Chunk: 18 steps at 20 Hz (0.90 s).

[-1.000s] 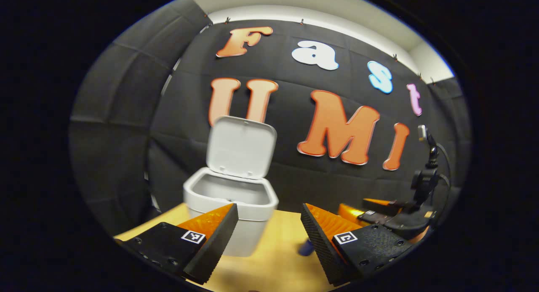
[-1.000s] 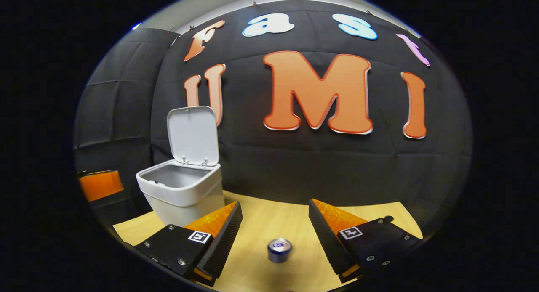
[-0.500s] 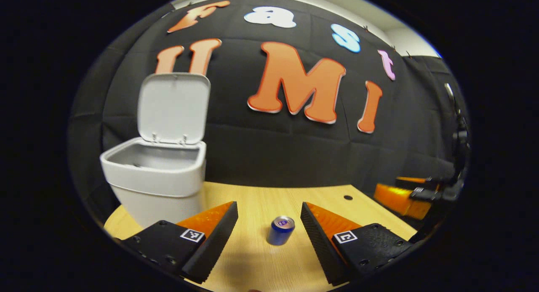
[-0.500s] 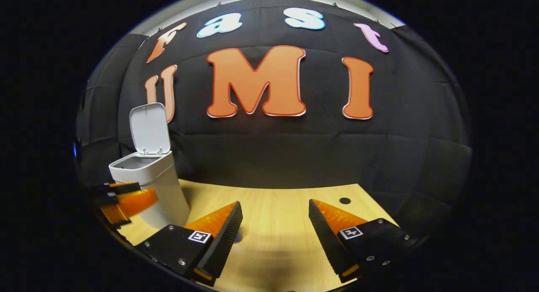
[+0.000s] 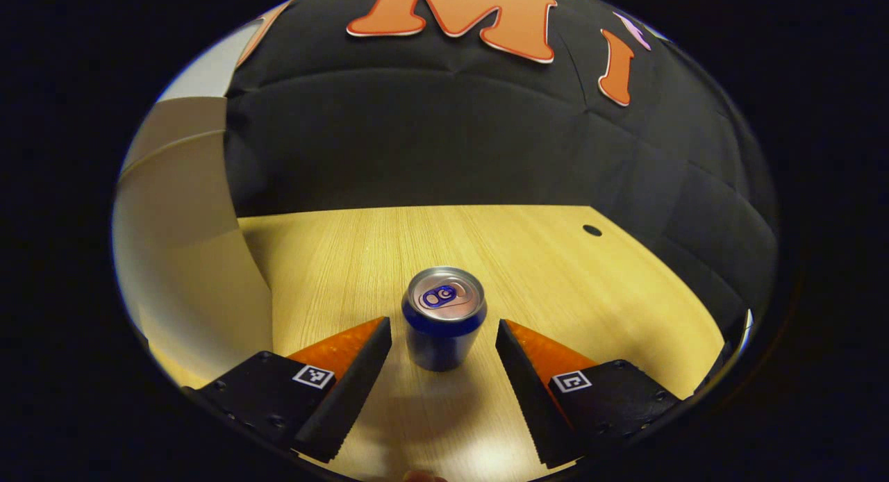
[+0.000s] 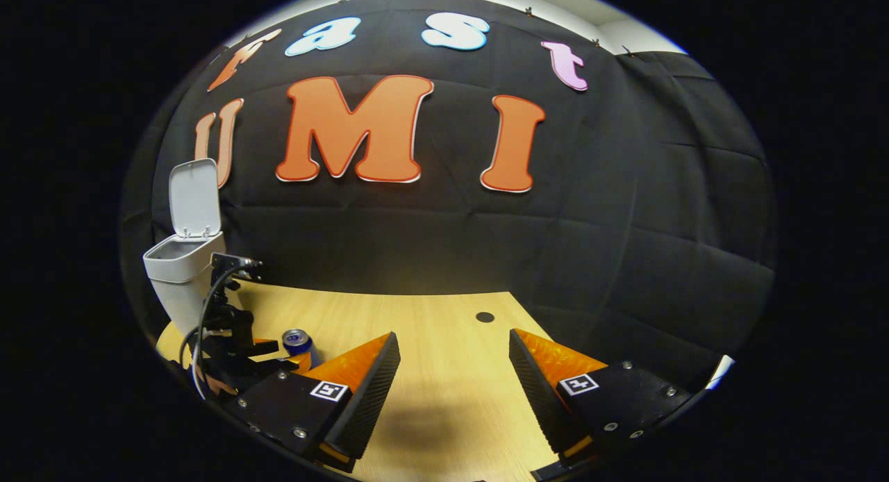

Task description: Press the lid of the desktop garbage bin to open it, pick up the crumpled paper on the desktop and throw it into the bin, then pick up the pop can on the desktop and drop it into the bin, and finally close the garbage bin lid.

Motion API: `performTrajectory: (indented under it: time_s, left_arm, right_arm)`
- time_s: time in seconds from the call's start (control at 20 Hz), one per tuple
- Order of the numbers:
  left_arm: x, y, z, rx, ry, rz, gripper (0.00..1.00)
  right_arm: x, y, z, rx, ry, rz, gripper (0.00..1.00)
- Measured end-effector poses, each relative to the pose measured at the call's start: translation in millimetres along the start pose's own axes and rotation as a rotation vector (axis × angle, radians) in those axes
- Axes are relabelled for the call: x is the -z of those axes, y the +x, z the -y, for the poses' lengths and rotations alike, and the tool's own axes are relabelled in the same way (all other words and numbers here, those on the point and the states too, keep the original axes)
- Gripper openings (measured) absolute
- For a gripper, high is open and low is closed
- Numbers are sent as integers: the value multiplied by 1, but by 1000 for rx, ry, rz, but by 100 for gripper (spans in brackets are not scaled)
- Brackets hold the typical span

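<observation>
Pale wood-grain bench (image 5: pixel 528 260) spreads before the black cloth wall, with a small dark round hole (image 5: pixel 592 230) near its far right edge. On its left side stands the white plastic garbage bin (image 6: pixel 182 273), its hinged lid (image 6: pixel 195 197) tipped upright and open in the right gripper view; in the left gripper view the bin's wall (image 5: pixel 187 260) looms close at the left. The left gripper (image 5: pixel 443 346) sits low over the bench, fingers apart, with the blue pop can with a silver top (image 5: pixel 444 317) standing upright between the fingertips, a gap on either side. The right gripper (image 6: pixel 454 371) hovers over bare bench to the right, fingers spread and holding nothing. From there the can (image 6: pixel 298 344) is seen near the bin's foot.
</observation>
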<state>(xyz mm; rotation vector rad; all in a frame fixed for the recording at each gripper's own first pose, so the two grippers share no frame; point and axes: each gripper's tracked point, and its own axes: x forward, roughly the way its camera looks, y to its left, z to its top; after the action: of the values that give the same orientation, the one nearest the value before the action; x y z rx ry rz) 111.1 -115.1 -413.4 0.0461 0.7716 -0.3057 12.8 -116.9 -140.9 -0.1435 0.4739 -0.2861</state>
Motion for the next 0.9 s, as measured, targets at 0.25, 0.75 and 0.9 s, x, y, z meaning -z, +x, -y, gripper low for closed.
performTrajectory:
  time_s: [0.25,0.75,0.9]
  left_arm:
    - [10,32,0,-10,70,-46,82]
    - [-55,-35,-8,38,38,183,76]
    - [-61,-52,-24,29,-18,304,76]
  right_arm:
    - [14,-2,10,51,15,-53,94]
    - [6,14,-41,-116,50,-68,94]
    - [-10,21,-73,-199,44,-47,95]
